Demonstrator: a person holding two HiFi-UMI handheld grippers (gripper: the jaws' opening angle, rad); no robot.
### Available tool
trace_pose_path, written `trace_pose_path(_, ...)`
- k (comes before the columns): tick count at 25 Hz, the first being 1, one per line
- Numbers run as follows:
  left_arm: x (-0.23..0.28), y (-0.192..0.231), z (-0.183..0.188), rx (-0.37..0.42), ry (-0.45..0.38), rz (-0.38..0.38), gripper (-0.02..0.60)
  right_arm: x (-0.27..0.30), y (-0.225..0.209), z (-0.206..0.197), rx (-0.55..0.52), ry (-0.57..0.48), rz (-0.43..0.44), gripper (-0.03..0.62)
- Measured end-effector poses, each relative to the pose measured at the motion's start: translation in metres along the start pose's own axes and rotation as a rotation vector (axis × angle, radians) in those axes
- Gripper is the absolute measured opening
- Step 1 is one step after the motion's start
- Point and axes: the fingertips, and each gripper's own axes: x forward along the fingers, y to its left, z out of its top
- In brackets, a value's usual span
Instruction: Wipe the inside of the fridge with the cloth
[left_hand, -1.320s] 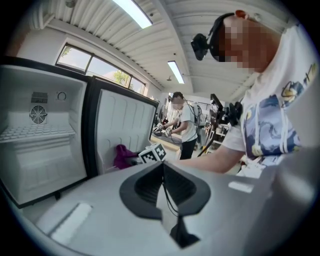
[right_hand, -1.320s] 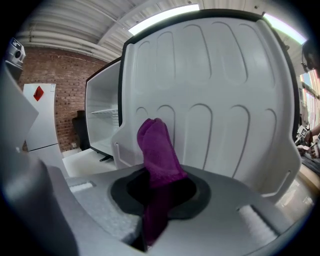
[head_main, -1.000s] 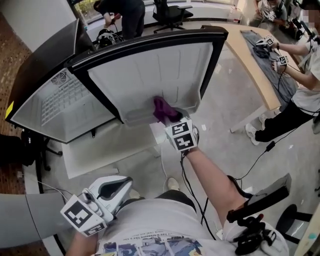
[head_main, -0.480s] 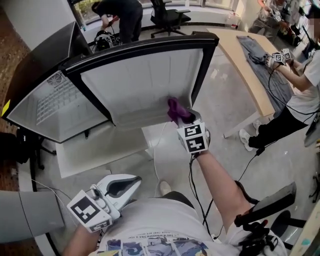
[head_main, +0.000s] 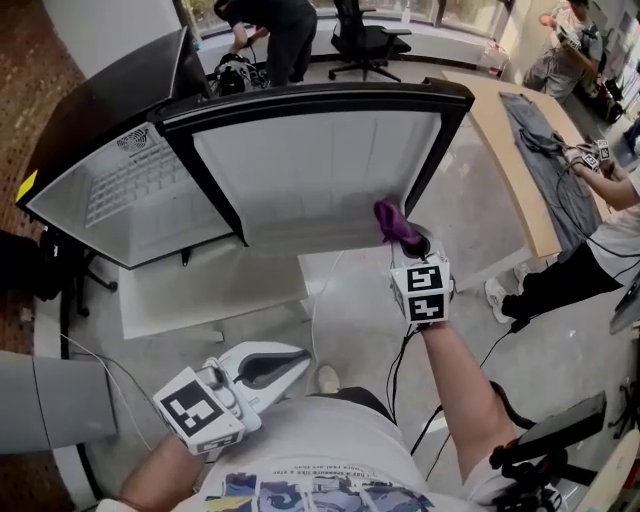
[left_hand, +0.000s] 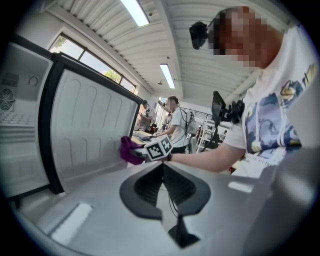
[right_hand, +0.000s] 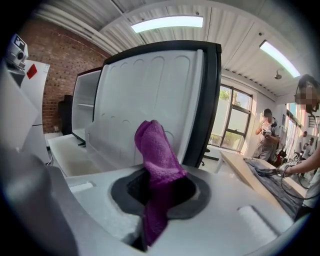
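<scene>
My right gripper (head_main: 405, 238) is shut on a purple cloth (head_main: 396, 224), which sticks up out of its jaws (right_hand: 158, 161). The cloth is held at the lower right corner of the white ribbed inner door liner (head_main: 310, 170) of the open fridge, just beside the door's black edge (right_hand: 209, 105). Whether it touches the liner I cannot tell. My left gripper (head_main: 272, 366) hangs low near the person's body, shut with nothing in it (left_hand: 162, 184). From the left gripper view the cloth (left_hand: 129, 150) and the right gripper's marker cube (left_hand: 159, 147) show against the liner.
The fridge's compartment with a fan grille (head_main: 130, 190) lies to the left. A white ledge (head_main: 210, 290) runs under the door. A wooden table (head_main: 510, 150) with a grey cloth (head_main: 545, 140) stands right, people around it. A cable (head_main: 318, 300) trails on the floor.
My right gripper has slid the purple cloth to the right along the bottom of the door liner, towards its black edge. The left gripper has drifted slightly right, still shut.
</scene>
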Motion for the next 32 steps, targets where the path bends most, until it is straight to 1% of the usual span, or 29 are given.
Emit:
trace_pose_path(3, -0.002, 0.001, 0.002, -0.002, -0.004, 0.006, 0.006, -0.006, 0.025, 0.01, -0.032, -0.023, 0.082, 0.052)
trace_pose_path(8, -0.012, -0.001, 0.005, 0.005, -0.014, 0.021, 0.006, -0.007, 0.092, 0.02, -0.057, -0.052, 0.244, 0.052)
trace_pose_path(11, -0.029, 0.004, 0.0, 0.009, -0.012, 0.058, 0.006, -0.001, 0.134, 0.024, -0.08, -0.063, 0.321, 0.052)
trace_pose_path(14, -0.046, 0.008, 0.0, -0.024, -0.015, 0.097, 0.006, 0.008, 0.169, 0.029, -0.11, -0.074, 0.367, 0.052)
trace_pose_path(20, -0.091, 0.022, -0.018, -0.033, -0.006, 0.191, 0.006, 0.03, 0.221, 0.034, -0.213, -0.092, 0.38, 0.052)
trace_pose_path(24, -0.115, 0.033, -0.024, -0.049, 0.005, 0.23, 0.006, 0.048, 0.244, 0.036, -0.269, -0.105, 0.362, 0.052)
trace_pose_path(28, -0.13, 0.04, -0.027, -0.05, 0.014, 0.243, 0.006, 0.061, 0.259, 0.029, -0.346, -0.107, 0.338, 0.052)
trace_pose_path(32, -0.136, 0.046, -0.027, -0.058, 0.029, 0.232, 0.006, 0.072, 0.262, 0.019, -0.399, -0.094, 0.309, 0.052)
